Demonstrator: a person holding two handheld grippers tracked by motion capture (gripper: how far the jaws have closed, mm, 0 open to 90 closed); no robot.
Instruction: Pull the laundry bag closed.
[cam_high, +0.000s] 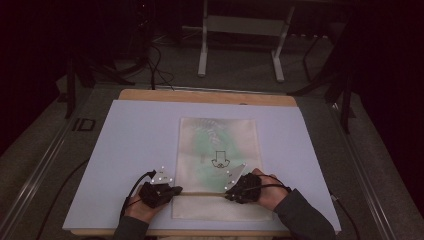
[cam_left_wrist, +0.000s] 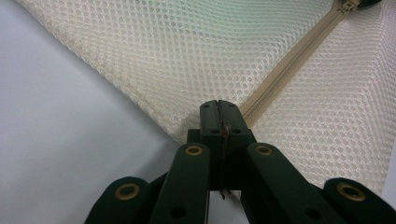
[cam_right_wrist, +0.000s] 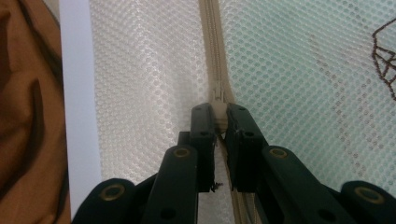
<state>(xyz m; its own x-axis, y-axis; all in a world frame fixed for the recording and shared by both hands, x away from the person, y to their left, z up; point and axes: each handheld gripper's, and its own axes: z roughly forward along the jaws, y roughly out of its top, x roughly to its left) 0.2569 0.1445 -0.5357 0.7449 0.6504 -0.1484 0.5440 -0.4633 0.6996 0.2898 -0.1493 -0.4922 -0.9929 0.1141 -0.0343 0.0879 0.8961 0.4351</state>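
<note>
My left hand-held gripper (cam_left_wrist: 218, 108) has its jaws pressed fully together, pinching the corner edge of the cream mesh bag (cam_left_wrist: 196, 56) right where the zipper (cam_left_wrist: 285, 65) ends; in the left gripper view I can see only a thin seam between the two black jaws, with the mesh edge caught there. My right hand-held gripper (cam_right_wrist: 219, 114) is nearly closed, its jaws clamped on the beige zipper pull (cam_right_wrist: 218, 100), which sits squeezed between the tips with the zipper track running straight away from them. In the high view the mesh bag (cam_high: 218, 150) lies flat near the middle of the white worktop (cam_high: 135, 145), its near part toward me, with a pale green item showing through the mesh and a small dark printed mark on it. My left hand-held gripper (cam_high: 172, 190) sits at the bag's left edge and my right hand-held gripper (cam_high: 231, 192) further along the zipper line, toward the bag's right side.
</note>
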